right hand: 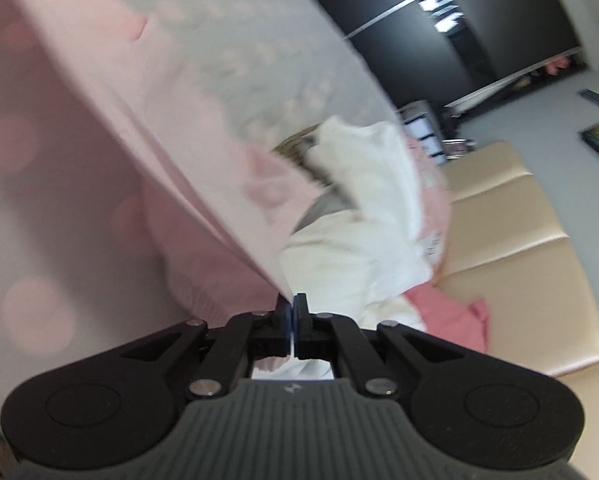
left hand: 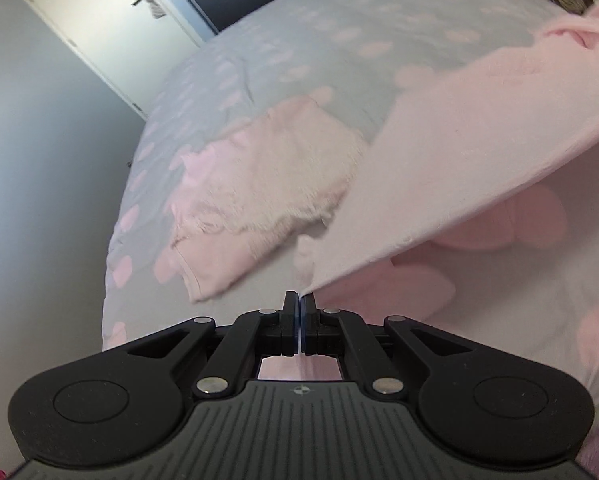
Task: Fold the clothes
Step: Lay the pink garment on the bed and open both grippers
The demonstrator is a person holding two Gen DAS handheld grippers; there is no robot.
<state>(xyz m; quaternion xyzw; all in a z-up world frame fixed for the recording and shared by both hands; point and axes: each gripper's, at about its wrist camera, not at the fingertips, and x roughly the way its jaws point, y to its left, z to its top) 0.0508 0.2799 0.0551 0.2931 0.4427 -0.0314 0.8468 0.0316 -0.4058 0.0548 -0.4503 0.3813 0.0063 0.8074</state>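
Note:
A pale pink garment (left hand: 459, 152) hangs stretched above the bed, its edge running from my left gripper (left hand: 300, 300) up to the right. The left gripper is shut on its near corner. In the right wrist view the same pink garment (right hand: 111, 128) slopes up to the left from my right gripper (right hand: 292, 303), which is shut on another corner. A folded cream and pink fluffy garment (left hand: 267, 184) lies on the bed to the left of the held one.
The bed cover (left hand: 299, 40) is grey with pink spots. A pile of white and pink clothes (right hand: 363, 208) lies by the beige padded headboard (right hand: 519, 248). A white door (left hand: 99, 24) and dark wardrobe (right hand: 439, 40) stand beyond the bed.

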